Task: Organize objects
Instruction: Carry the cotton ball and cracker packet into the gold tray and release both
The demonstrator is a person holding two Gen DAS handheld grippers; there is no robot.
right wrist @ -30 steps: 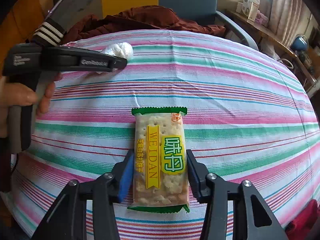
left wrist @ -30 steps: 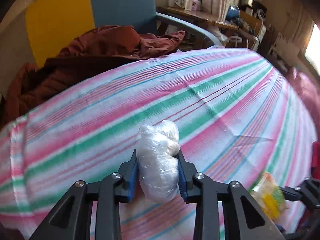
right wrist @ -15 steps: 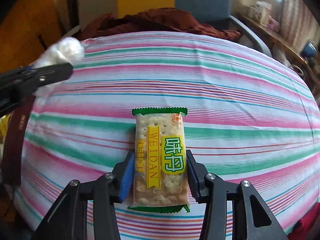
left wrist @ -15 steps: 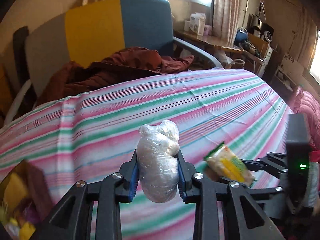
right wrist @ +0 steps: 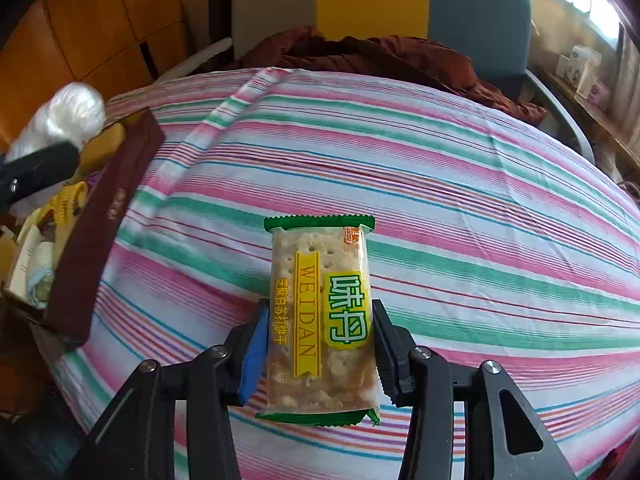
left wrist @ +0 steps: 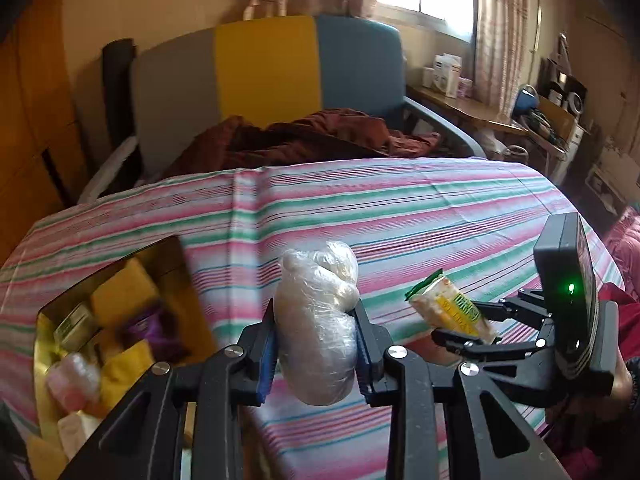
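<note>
My left gripper (left wrist: 316, 344) is shut on a clear plastic-wrapped white bundle (left wrist: 318, 320) and holds it above the table's left side, beside an open dark-red box (left wrist: 176, 280) full of snacks. My right gripper (right wrist: 318, 344) is shut on a green-edged cracker packet (right wrist: 320, 312), held above the striped tablecloth (right wrist: 440, 200). The right gripper and its packet (left wrist: 448, 308) also show in the left wrist view at the right. The bundle (right wrist: 72, 116) and the box (right wrist: 104, 220) show at the left in the right wrist view.
A chair (left wrist: 272, 68) with a grey, yellow and blue back stands behind the table, with a dark-red garment (left wrist: 304, 140) piled on it. A cluttered wooden shelf (left wrist: 480, 108) is at the far right. The box holds several yellow, purple and pink packets.
My left gripper has swung left with the bundle, bringing the open snack box into view. My right gripper has followed leftward with the cracker packet still in it.
</note>
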